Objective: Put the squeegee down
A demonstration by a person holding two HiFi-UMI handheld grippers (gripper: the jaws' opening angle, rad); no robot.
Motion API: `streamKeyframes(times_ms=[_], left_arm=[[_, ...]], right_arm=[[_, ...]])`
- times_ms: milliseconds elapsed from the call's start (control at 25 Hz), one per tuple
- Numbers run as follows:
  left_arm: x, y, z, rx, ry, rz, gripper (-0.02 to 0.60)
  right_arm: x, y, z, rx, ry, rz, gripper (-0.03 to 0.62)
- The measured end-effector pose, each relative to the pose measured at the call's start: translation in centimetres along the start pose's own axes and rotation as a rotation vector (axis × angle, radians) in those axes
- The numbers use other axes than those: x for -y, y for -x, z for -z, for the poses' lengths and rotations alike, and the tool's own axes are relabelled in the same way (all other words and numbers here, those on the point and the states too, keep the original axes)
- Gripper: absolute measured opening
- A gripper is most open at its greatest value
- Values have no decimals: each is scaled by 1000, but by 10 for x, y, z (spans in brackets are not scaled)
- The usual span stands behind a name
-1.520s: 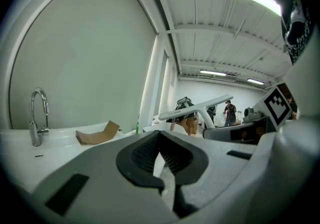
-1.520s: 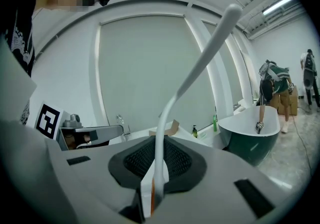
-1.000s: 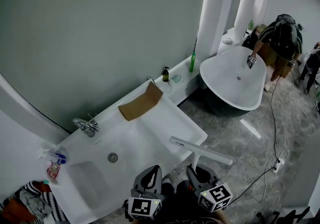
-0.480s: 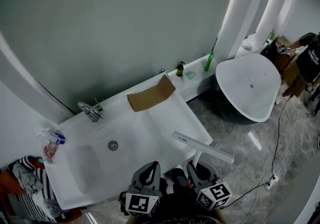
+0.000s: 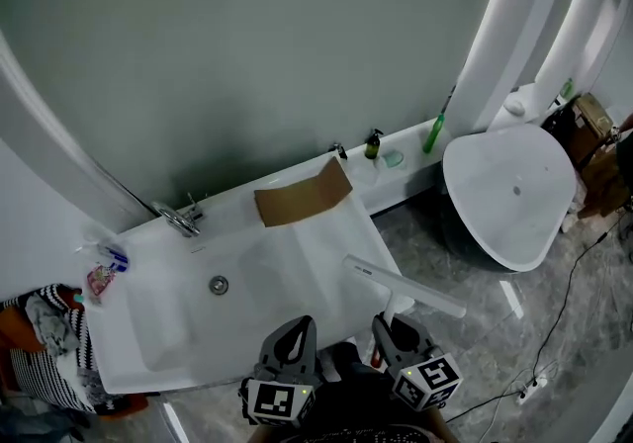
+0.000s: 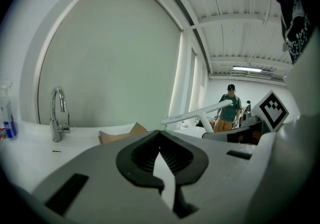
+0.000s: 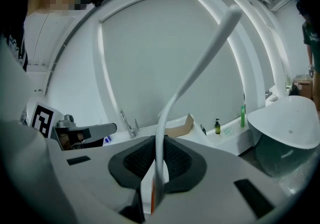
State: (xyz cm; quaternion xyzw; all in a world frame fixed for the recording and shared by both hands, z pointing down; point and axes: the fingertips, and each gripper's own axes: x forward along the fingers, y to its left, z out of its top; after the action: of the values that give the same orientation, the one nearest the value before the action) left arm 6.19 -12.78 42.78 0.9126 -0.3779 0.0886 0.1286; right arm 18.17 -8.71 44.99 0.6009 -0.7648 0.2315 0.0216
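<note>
My right gripper (image 5: 388, 324) is shut on the handle of the white squeegee (image 5: 404, 286). Its long blade lies crosswise over the right front corner of the white sink counter (image 5: 148, 352). In the right gripper view the squeegee handle (image 7: 195, 78) rises from between the pads of my right gripper (image 7: 159, 155) and curves up to the right. My left gripper (image 5: 297, 332) hovers just left of it, near the counter's front edge. In the left gripper view my left gripper (image 6: 160, 135) has its pads meeting with nothing between them, and the squeegee (image 6: 197, 114) shows to the right.
On the counter are a chrome faucet (image 5: 178, 219), a drain (image 5: 218, 284), a spray bottle (image 5: 104, 273) and a folded cardboard piece (image 5: 302, 199). A dark bottle (image 5: 373, 144) and a green bottle (image 5: 435, 132) stand on the ledge. A white bathtub (image 5: 509, 194) stands right, and clothes (image 5: 49, 352) lie left.
The view has swung left: sink and tub have slid right in the picture, and the person by the tub has left the head view. Both grippers moved along, squeegee still gripped.
</note>
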Motion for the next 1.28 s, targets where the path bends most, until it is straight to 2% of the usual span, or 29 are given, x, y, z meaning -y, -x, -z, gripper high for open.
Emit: streamKeyframes(times_ms=[520,600,720,1280], left_arm=[[22,-37,-7,104,41,-149,5],[23,-40,-6,102,49,-167,5],[22,-40,-1,58,41,-189,5],[18,-59,-6,49,63,-192,5]], right_arm=[[49,-19,-16,-29,67,-147,54],[53,-22,-17,-36,68,-164,54],[54,-26,-20,-40,66,-189,54],[54,-57,-25,-47,21,-245,54]])
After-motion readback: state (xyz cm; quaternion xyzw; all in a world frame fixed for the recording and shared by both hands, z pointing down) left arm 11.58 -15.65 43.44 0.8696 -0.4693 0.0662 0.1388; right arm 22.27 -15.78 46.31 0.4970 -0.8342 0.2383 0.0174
